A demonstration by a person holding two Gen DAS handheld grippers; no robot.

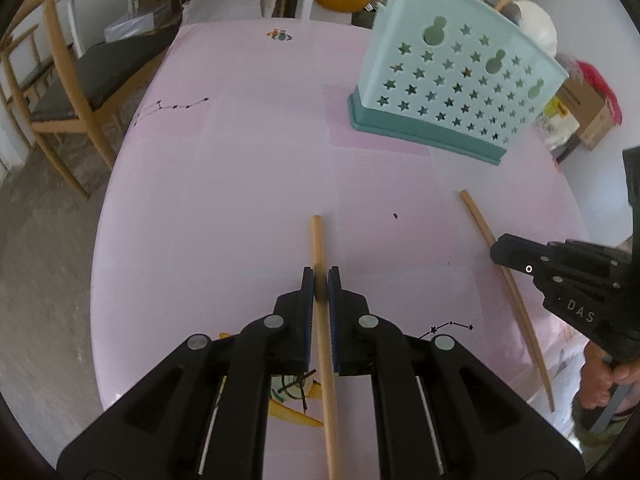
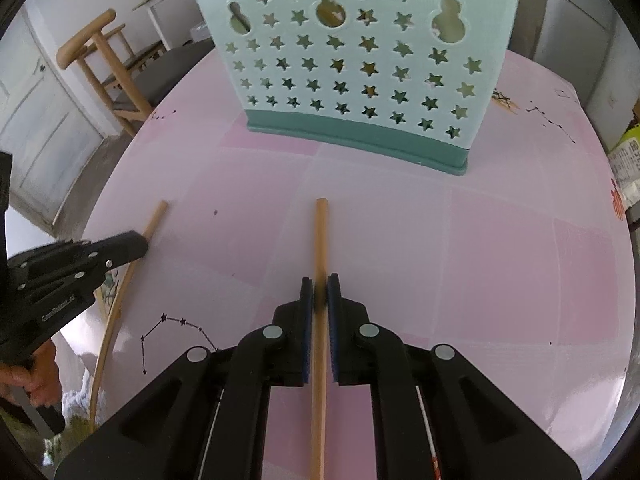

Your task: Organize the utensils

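Pink table [image 1: 248, 152]: star-holed holder [image 1: 460, 80] upright beyond gripped sticks, chair [image 1: 60, 92] left.

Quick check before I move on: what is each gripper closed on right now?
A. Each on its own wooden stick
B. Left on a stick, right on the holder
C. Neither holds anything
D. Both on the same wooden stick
A: the left gripper pinches one wooden stick and the right gripper pinches a second stick, both short of the star-punched utensil holder on the pink table.

Two wooden chopsticks [image 1: 318, 240] [image 2: 320, 240] – flat before an upright star-cut holder [image 2: 356, 56].
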